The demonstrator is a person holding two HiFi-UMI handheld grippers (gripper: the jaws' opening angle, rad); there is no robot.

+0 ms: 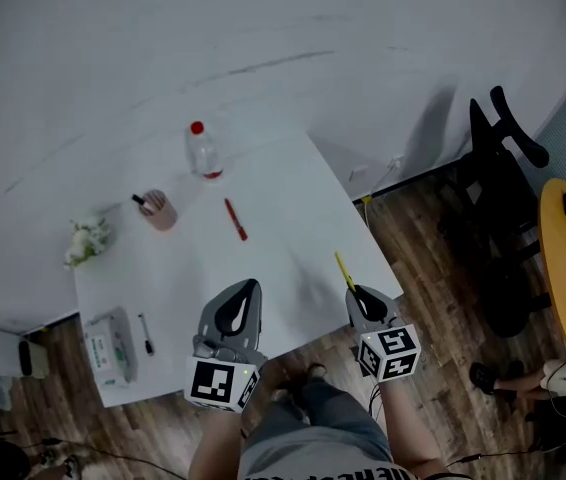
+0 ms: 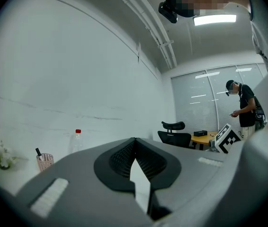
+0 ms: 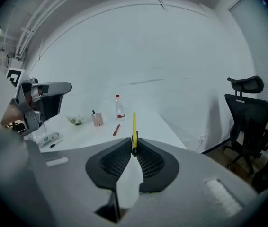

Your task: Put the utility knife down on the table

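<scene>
A slim yellow utility knife (image 3: 134,129) sticks out forward from my right gripper (image 3: 134,148), whose jaws are shut on its lower end. In the head view the same utility knife (image 1: 344,271) hangs over the right front edge of the white table (image 1: 283,198), held by the right gripper (image 1: 360,293). My left gripper (image 1: 246,290) is shut with nothing in it, raised near the table's front edge. In its own view the left gripper (image 2: 135,148) points at the wall, jaws closed together.
On the table lie a red pen (image 1: 235,219), a clear bottle with a red cap (image 1: 203,152), a pink cup holding a marker (image 1: 157,209), white flowers (image 1: 87,240), a wipes pack (image 1: 108,345) and a black pen (image 1: 147,333). A black office chair (image 1: 498,178) stands right; another person (image 2: 245,109) stands beyond.
</scene>
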